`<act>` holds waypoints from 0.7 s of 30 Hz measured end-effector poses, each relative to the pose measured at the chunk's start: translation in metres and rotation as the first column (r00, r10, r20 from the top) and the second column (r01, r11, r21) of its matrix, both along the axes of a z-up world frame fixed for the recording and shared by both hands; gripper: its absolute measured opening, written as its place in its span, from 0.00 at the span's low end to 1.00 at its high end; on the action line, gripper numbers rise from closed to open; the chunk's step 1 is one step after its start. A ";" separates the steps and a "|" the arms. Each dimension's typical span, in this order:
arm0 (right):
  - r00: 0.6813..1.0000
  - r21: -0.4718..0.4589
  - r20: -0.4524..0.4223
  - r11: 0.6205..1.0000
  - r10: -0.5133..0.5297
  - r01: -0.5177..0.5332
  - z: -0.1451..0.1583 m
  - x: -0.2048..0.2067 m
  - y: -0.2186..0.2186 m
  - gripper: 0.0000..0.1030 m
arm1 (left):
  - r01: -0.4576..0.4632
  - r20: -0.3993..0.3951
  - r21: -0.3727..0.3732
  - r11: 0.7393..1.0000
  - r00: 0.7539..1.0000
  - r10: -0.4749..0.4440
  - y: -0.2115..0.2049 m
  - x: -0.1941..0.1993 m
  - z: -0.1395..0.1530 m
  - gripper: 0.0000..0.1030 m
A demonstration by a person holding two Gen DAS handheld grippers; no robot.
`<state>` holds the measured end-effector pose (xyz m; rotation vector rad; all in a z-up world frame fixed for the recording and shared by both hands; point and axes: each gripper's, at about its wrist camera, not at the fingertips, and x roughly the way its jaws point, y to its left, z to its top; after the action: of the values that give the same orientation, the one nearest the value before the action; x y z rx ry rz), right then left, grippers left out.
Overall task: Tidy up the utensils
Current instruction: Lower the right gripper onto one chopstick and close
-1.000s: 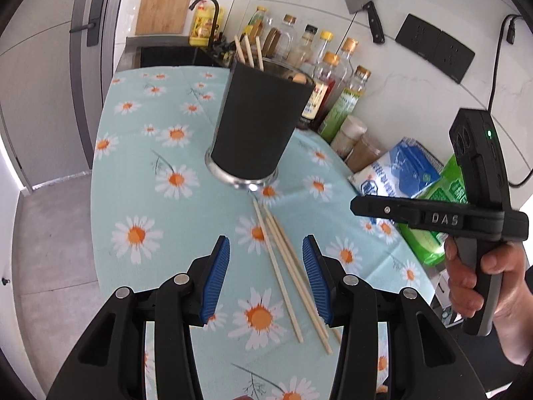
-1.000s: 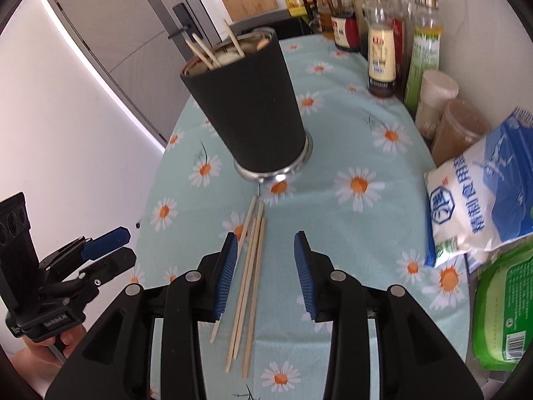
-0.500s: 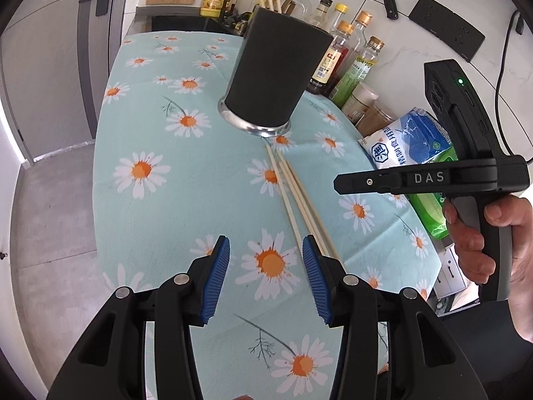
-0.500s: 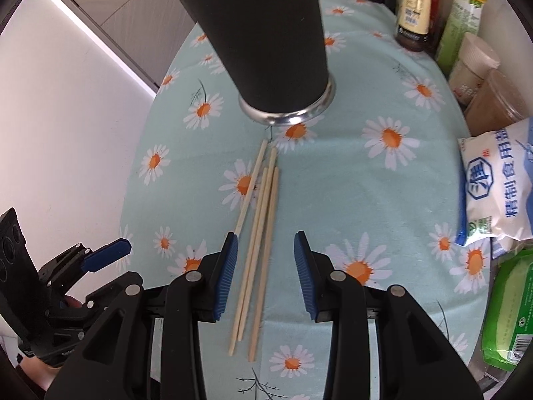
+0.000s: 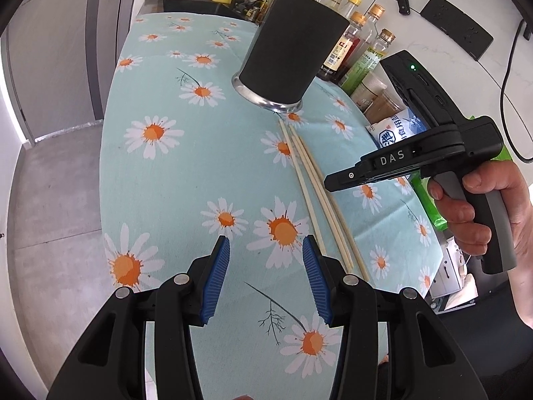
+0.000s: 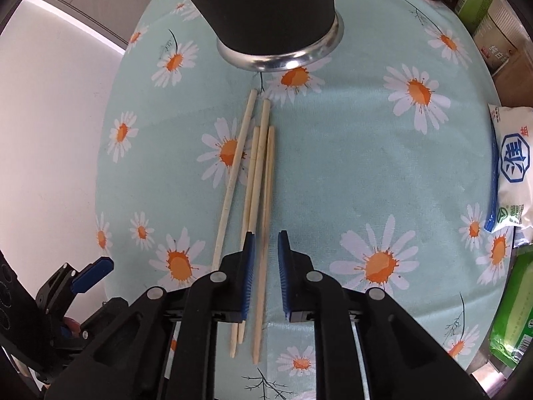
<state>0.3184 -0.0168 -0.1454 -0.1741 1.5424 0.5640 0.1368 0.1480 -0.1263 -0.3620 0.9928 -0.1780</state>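
The black cup's [image 6: 266, 10] rim was cut off; right gripper [image 6: 266, 253] jaws, closing around one slim wooden chopstick [image 6: 263, 233], weren't yet touching; left gripper [image 5: 266, 266] jaws gaped empty.

The desk [image 6: 349, 173] wore a pale teal cloth with white, orange-centred daisies; pale wooden chopsticks [image 6: 256, 180] lay by a matte black holder [image 5: 293, 50], silver-rimmed below.

Both views bright, evenly daylit, sharp at centre. Glare on the chrome base ring of the black cylindrical utensil holder [image 6: 283, 61]. Soft, faint shadows on the daisy-print tabletop [image 5: 160, 180]. Strong fisheye bending and black vignetting at corners.
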 end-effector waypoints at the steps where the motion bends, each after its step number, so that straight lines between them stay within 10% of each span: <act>1: 1.000 -0.008 -0.004 1.000 0.001 -0.001 -0.001 -0.001 0.001 0.14 | -0.002 -0.001 -0.003 1.000 1.000 0.002 0.001 0.000 -0.001 0.43; 21: 1.000 -0.113 -0.005 0.994 -0.002 0.001 0.001 0.002 0.023 0.06 | 0.072 -0.055 0.018 0.997 0.996 -0.071 -0.013 0.022 0.001 0.43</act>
<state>0.3199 0.0064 -0.1444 -0.2586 1.5806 0.4764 0.1583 0.1351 -0.1253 -0.3144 1.0615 -0.2236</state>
